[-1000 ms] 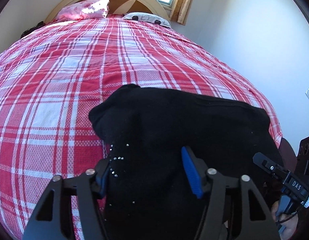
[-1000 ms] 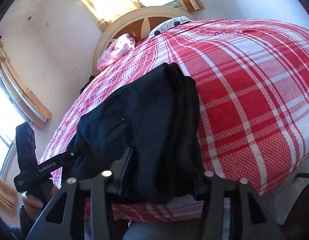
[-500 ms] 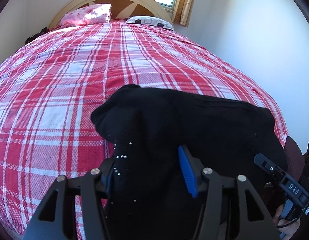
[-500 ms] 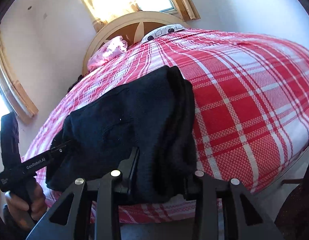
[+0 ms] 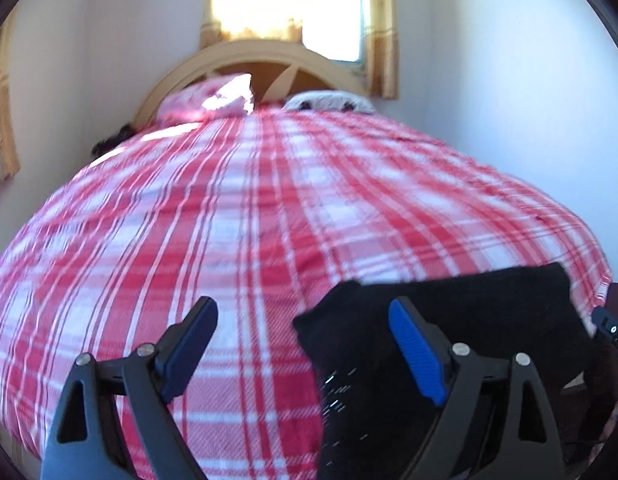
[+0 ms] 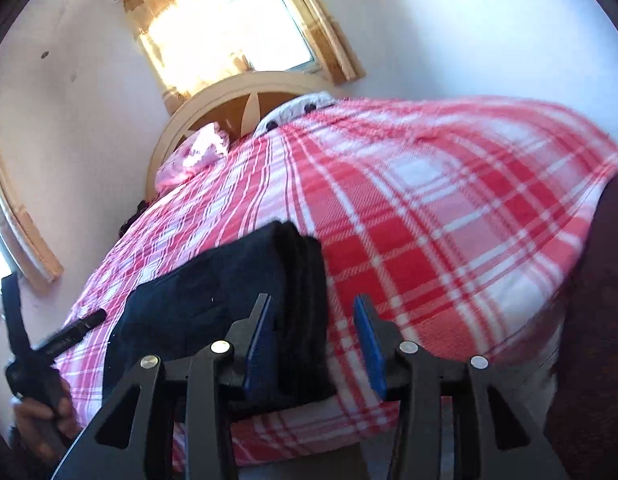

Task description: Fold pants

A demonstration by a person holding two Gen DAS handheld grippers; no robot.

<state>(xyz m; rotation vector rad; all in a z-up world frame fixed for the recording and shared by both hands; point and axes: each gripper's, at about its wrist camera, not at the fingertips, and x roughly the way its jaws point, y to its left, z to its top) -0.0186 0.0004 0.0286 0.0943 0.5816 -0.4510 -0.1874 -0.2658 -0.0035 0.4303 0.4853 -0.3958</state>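
**A:** How far along was the job, starting from the big picture?

**B:** The bed point(image 5: 237, 216), under its red and white plaid cover, filled both views, and the black pants point(image 6: 229, 300) lay near its front edge as a compact stack of layers. Judging by that stack, the folding looked finished or nearly so.

**A:** Anything left to do?

**B:** Perhaps squaring the bundle. The far-left corner looked rounded in the left wrist view, though blur made it hard to judge.

**A:** And the grippers?

**B:** The left gripper point(image 5: 305, 344) had just been opening and stood wide, mostly over bare plaid, with only its right pad over the pants' edge, gripping nothing. The right gripper point(image 6: 315, 340) had its jaws moderately apart, having just opened a little. The stack's right edge sat between them, but the right pad stood clear of it, so it held nothing.
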